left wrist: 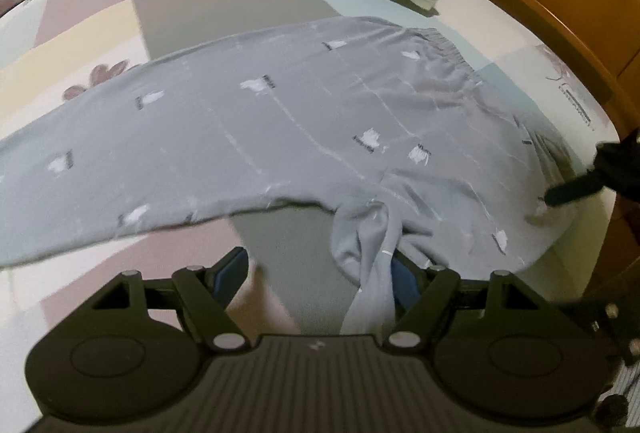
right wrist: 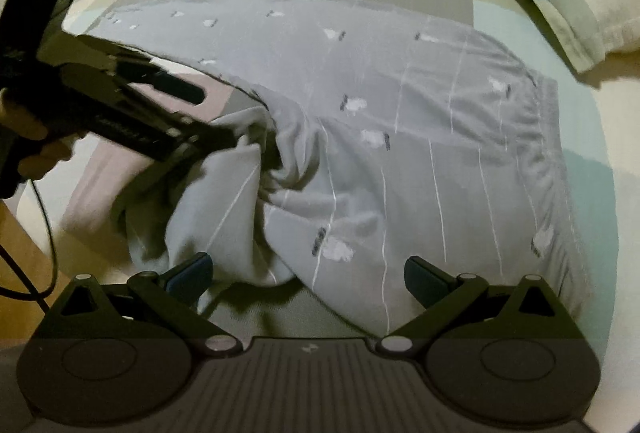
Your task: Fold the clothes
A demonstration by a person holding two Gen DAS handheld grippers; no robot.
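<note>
On bedsheet: grey trousers laid lengthwise, legs stacked, waistband at 2 o'clock; crotch bunched. No crosswise fold seen. L gripper fingers apart, cloth draped between; R gripper spread.
</note>
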